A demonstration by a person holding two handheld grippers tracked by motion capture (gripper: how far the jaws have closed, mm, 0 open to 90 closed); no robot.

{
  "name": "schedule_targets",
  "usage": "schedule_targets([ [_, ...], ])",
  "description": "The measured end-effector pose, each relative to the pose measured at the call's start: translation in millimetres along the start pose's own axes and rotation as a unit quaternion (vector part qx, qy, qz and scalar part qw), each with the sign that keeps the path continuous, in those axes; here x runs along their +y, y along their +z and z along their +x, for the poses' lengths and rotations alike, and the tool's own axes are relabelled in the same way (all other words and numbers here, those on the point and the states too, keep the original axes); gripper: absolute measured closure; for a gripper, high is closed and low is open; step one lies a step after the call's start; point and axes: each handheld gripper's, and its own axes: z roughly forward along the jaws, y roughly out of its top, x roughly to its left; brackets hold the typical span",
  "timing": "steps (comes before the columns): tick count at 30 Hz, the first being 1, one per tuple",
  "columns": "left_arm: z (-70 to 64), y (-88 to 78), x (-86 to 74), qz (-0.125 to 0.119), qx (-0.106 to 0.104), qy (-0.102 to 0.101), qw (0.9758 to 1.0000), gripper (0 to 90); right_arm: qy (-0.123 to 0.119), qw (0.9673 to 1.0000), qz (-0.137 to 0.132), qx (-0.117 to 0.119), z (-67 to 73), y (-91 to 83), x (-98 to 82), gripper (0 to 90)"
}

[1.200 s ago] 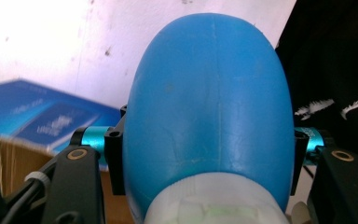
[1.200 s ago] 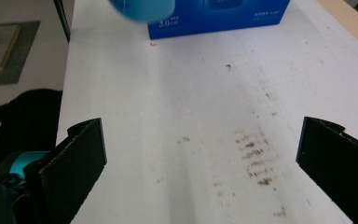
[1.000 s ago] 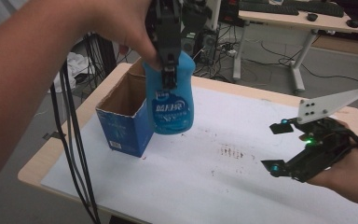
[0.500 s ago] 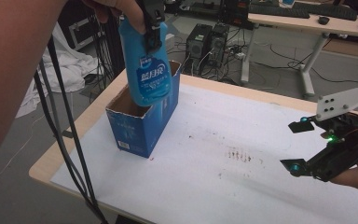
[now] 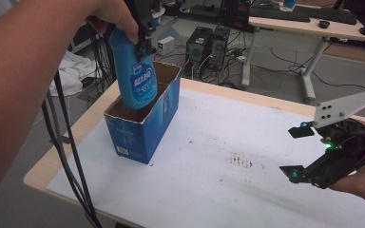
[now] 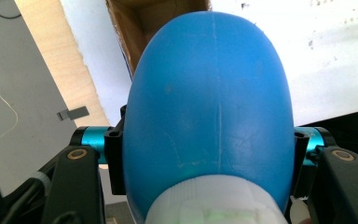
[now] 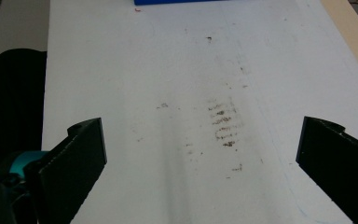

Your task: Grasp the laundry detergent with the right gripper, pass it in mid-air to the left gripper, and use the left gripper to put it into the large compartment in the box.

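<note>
White tabletop (image 5: pixel 247 156), far-left: we've got the left gripper (image 5: pixel 145 35) clamped on the blue bottle (image 5: pixel 135 78) near its cap, base down over the open cardboard box (image 5: pixel 145 128) to drop it in; right gripper (image 5: pixel 313 156) idles near-right, jaws wide, holding nothing.

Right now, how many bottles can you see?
1: the blue bottle, clamped in the left gripper, its base lowered into the open box. The box's inside is partly hidden, so more may sit there.
</note>
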Motion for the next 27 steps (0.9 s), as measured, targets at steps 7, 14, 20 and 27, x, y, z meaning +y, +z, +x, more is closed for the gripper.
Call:
schedule_targets([
  [7, 9.5, 25.9, 6.3, 0.013, 0.001, 0.022, 0.9997, 38.5, 0.0, 1.0, -0.002, -0.005, 1.8, -2.4, -0.8, 0.8],
  [14, 10.8, 57.1, 10.1, 0.021, 0.004, 0.078, 0.9967, 38.6, 0.001, 1.0, 0.0, -0.008, 2.4, -2.4, -2.4, 0.8],
  [20, 9.3, 80.4, 13.9, 0.032, 0.013, 0.128, 0.9912, 38.6, 0.003, 0.9999, 0.002, -0.01, 3.6, -2.4, -3.7, 0.9],
  [27, 10.1, 108.4, 13.3, 0.03, 0.019, 0.209, 0.9772, 38.5, 0.002, 0.9999, 0.006, -0.012, 5.6, -1.8, -3.8, 0.9],
])
